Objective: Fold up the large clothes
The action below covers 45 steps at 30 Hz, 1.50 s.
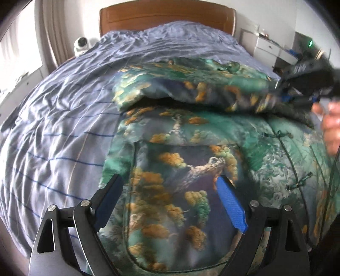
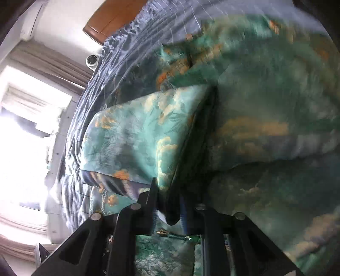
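A large garment (image 1: 191, 131) printed with green and orange clouds lies spread on the bed. Its upper part is folded over in a thick band across the middle. My left gripper (image 1: 170, 179) hovers open over the garment's near panel, and nothing sits between its blue pads (image 1: 231, 203). My right gripper (image 1: 282, 87) shows blurred at the right edge of that fold, with a person's hand (image 1: 331, 129) below it. In the right wrist view the right gripper (image 2: 167, 191) is shut on a fold of the garment (image 2: 131, 138), which rises lifted in front of the camera.
A wrinkled blue-grey striped sheet (image 1: 63, 127) covers the bed, with a wooden headboard (image 1: 165, 19) at the far end. A round white device (image 1: 81, 43) sits by the bed's far left corner. White drawers (image 1: 267, 47) stand at the far right. A bright window (image 2: 27, 127) lies to the left.
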{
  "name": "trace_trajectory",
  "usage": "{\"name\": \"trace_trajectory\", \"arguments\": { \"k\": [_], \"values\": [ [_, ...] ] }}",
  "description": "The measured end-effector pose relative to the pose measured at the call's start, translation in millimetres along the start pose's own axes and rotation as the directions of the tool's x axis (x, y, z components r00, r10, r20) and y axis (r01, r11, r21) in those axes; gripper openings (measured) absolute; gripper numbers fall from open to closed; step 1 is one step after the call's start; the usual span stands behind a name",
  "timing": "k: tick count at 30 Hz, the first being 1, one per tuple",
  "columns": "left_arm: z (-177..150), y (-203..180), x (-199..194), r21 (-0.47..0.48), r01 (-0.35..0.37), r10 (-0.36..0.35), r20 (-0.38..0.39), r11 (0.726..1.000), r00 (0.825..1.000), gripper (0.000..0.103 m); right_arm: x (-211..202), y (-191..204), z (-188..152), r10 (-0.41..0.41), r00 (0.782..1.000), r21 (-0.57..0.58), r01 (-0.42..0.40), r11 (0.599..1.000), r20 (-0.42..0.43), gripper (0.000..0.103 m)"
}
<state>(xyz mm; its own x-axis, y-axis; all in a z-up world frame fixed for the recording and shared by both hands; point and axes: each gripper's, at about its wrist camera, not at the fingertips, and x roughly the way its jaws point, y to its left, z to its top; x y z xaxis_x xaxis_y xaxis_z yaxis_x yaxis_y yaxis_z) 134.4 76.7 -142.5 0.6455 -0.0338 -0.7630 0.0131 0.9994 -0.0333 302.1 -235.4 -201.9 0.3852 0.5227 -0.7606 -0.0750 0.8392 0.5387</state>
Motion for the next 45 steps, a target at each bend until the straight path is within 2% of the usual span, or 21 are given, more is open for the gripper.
{"name": "trace_trajectory", "arguments": {
  "k": [3,5,9,12,15,18,20,23,25,28,29,30,32,33,35,40,42,45],
  "values": [
    [5.5,4.9,-2.2,-0.034,0.017,-0.016,0.017,0.999,1.000,0.090,-43.0,39.9,26.4,-0.041,0.984,-0.182,0.073,0.981,0.174,0.017],
    [9.6,5.7,-2.1,-0.049,0.025,-0.024,0.022,0.998,0.999,0.090,-55.6,48.0,50.2,-0.049,0.974,-0.213,0.097,0.972,0.220,0.017],
    [13.3,6.6,5.1,-0.060,0.023,-0.023,0.006,0.998,1.000,0.090,-39.7,30.6,86.4,-0.123,0.968,-0.202,0.168,0.965,0.218,0.017],
    [12.7,9.2,13.3,-0.055,0.012,-0.014,-0.027,0.998,1.000,0.090,6.0,3.7,90.9,-0.210,0.970,-0.194,0.231,0.953,0.127,0.018],
    [18.4,14.3,15.9,-0.048,0.015,-0.017,-0.052,0.999,0.999,0.090,25.2,-17.8,77.3,-0.223,0.972,-0.166,0.233,0.958,0.078,0.027],
    [39.8,23.7,15.2,-0.043,0.029,-0.031,-0.044,0.999,0.999,0.090,15.4,-28.3,70.6,-0.198,0.979,-0.133,0.204,0.970,0.057,0.039],
    [68.9,28.9,17.2,-0.041,0.034,-0.034,-0.013,0.999,0.999,0.090,-2.3,-27.0,69.7,-0.233,0.969,-0.147,0.243,0.959,0.086,0.040],
    [114.4,28.9,31.6,-0.040,0.049,-0.048,0.026,0.998,0.999,0.092,-26.5,-3.1,71.8,-0.257,0.941,-0.270,0.312,0.911,0.217,0.040],
    [147.2,23.4,57.9,-0.025,0.053,-0.053,0.027,0.998,0.998,0.092,-31.7,16.2,73.9,-0.202,0.942,-0.357,0.292,0.887,0.269,0.040],
    [173.5,13.5,110.2,-0.010,0.038,-0.038,-0.034,0.999,0.999,0.085,-11.8,30.5,83.4,-0.129,0.964,-0.413,0.218,0.884,0.233,0.040],
    [176.8,11.6,130.8,-0.005,0.023,-0.024,-0.070,1.000,0.997,0.078,3.0,29.1,86.8,-0.136,0.968,-0.417,0.215,0.883,0.210,0.040],
    [176.4,10.4,149.7,-0.003,0.013,-0.013,-0.113,1.000,0.993,0.077,15.3,24.6,88.5,-0.156,0.970,-0.411,0.222,0.884,0.188,0.040],
    [164.7,9.5,178.7,0.002,0.004,-0.003,-0.164,1.000,0.986,0.078,50.6,3.1,93.0,-0.206,0.975,-0.368,0.224,0.903,0.087,0.038],
    [159.9,8.3,180.1,0.011,-0.002,0.003,-0.141,1.000,0.990,0.079,59.7,-8.9,92.7,-0.200,0.978,-0.341,0.209,0.916,0.060,0.037],
    [152.4,5.6,178.6,0.026,-0.015,0.017,-0.098,1.000,0.995,0.079,59.2,-21.8,88.9,-0.147,0.986,-0.317,0.165,0.934,0.080,0.037],
    [149.8,5.8,165.3,0.027,-0.018,0.020,-0.079,0.999,0.997,0.079,60.7,-23.6,87.2,-0.135,0.987,-0.339,0.158,0.928,0.092,0.037],
    [158.5,1.8,149.7,0.023,-0.023,0.025,-0.082,0.999,0.996,0.079,65.3,-22.4,88.1,-0.133,0.986,-0.339,0.158,0.927,0.096,0.037],
    [187.9,1.5,129.2,-0.021,0.042,-0.042,-0.022,0.999,0.999,0.080,65.5,-26.5,82.4,-0.132,0.985,-0.343,0.162,0.925,0.109,0.037]
  ]
}}
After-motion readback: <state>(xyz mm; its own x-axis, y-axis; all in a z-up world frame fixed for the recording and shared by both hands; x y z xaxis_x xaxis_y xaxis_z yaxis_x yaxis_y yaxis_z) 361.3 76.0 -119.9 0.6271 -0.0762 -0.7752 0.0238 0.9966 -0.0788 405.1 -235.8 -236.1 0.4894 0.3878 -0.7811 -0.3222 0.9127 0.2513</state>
